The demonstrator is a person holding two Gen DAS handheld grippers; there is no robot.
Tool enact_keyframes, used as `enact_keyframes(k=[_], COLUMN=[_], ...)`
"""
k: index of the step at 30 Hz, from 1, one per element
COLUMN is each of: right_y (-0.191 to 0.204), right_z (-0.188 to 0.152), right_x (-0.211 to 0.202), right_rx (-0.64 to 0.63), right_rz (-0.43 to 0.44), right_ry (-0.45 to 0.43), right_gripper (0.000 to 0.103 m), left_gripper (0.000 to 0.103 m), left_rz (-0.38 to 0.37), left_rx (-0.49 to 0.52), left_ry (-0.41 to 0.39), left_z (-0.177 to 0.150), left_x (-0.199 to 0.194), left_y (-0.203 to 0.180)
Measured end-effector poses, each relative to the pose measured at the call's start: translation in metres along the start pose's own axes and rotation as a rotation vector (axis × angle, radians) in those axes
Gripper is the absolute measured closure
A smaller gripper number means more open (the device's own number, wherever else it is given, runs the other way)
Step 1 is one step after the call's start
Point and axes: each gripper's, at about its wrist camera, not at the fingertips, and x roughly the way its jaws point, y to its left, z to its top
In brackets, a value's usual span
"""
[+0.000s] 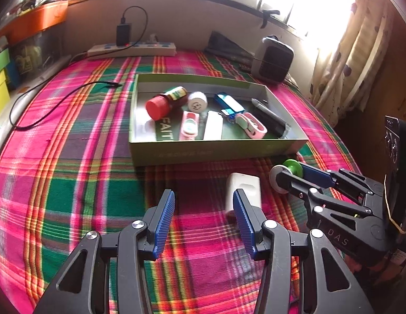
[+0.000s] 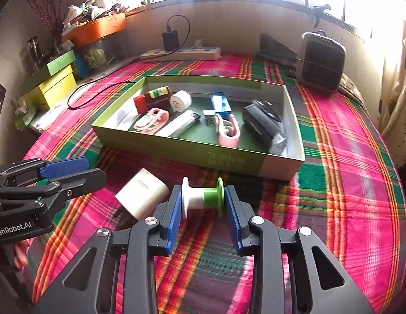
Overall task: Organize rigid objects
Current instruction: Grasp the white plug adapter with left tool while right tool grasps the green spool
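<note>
While the right gripper (image 2: pixel 203 204) clamped the white-and-green plastic spool (image 2: pixel 203 198) endwise, the wide-open, empty left gripper (image 1: pixel 204 209) stood nearer the white rectangular block (image 1: pixel 244 189).

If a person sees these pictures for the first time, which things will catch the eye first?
The bright pink and green plaid cloth dominates. On it stands a shallow green box full of small items. In front, the right gripper clamps a white-and-green spool, beside a white block.
</note>
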Motion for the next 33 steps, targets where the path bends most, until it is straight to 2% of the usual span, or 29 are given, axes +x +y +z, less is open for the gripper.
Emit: enact_keyframes(k=[10, 15, 19, 33], right_y=[-0.021, -0.026, -0.027, -0.029], right_z=[-0.008, -0.01, -0.01, -0.012], right_x=[-0.014, -0.017, -0.018, -0.016], right_rx=[0.034, 0.041, 0.045, 0.052], right_rz=[-0.012, -0.008, 0.001, 0.012], right_ry=[-0.027, -0.037, -0.044, -0.044], right_gripper=[0.07, 0.07, 0.07, 0.07], left_gripper=[0.057, 0.057, 0.057, 0.058], left_rz=[-0.006, 0.02, 0.057, 0.099], left_rx=[0.066, 0.103, 0.115, 0.123], left_ry=[0.051, 0.061, 0.061, 0.049], left_z=[0.0, 0.0, 0.001, 0.001], left_x=[0.017, 0.022, 0.026, 0.033], left_y=[-0.029, -0.041, -0.044, -0.042])
